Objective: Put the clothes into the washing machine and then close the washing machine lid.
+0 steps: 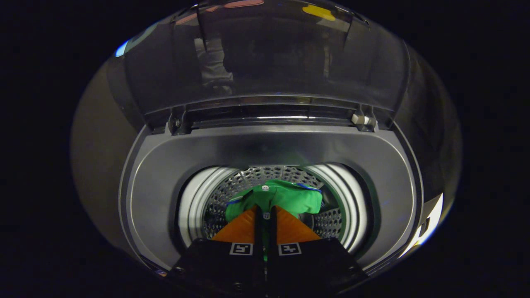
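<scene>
Claw point(265, 215) clenched on green garment point(285, 196), holding it over the open drum point(331, 225) of washing machine point(165, 182) to drop in; lid point(265, 62) stands upright, leaving the mouth clear.

The tongs point(266, 213) point forward and downward, the two fingers point(240, 229) drawn nearly together, pinching a fold of green garment point(285, 196) that bunches just ahead of their tips.
</scene>
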